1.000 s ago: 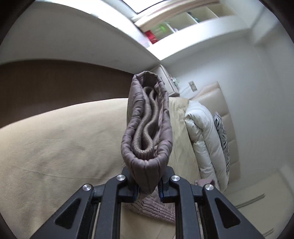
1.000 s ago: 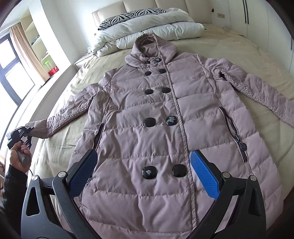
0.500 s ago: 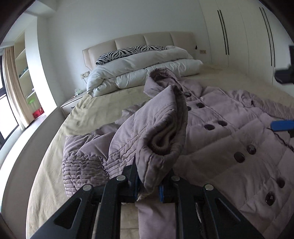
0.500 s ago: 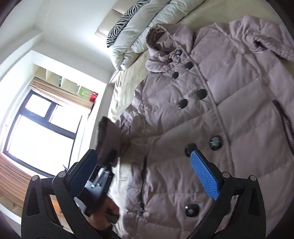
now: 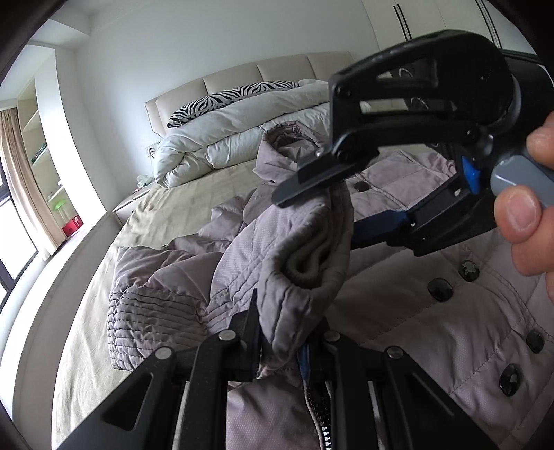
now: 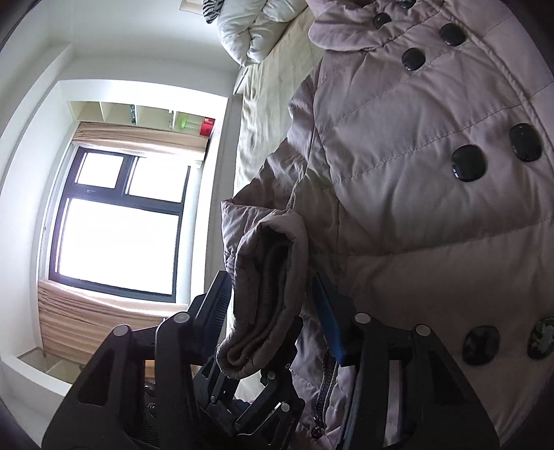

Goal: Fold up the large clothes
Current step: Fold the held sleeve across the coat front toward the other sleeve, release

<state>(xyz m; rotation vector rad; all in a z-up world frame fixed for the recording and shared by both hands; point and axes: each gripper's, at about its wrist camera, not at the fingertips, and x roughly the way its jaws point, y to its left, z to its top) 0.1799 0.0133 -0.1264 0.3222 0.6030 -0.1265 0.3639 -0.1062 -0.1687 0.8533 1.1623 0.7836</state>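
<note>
A mauve quilted coat (image 5: 432, 304) with black buttons lies front-up on the bed; it also fills the right wrist view (image 6: 432, 138). My left gripper (image 5: 282, 341) is shut on the sleeve cuff (image 5: 304, 256) and holds it above the coat's front. My right gripper (image 6: 271, 299) has come around the same cuff (image 6: 266, 277), one finger on each side, jaws narrowed but with a gap to the cloth. It appears in the left wrist view (image 5: 342, 204) just above the cuff, with a hand on its handle.
A beige bed sheet (image 5: 180, 207) lies under the coat. White duvets (image 5: 235, 138) and a zebra pillow (image 5: 228, 98) are at the headboard. A window (image 6: 114, 221) and shelves (image 6: 145, 112) are to the left, wardrobe doors (image 5: 398, 24) to the right.
My left gripper has carried the cuff over the coat's front. My right gripper has swung to the cuff and narrowed from wide open to sit around it.
</note>
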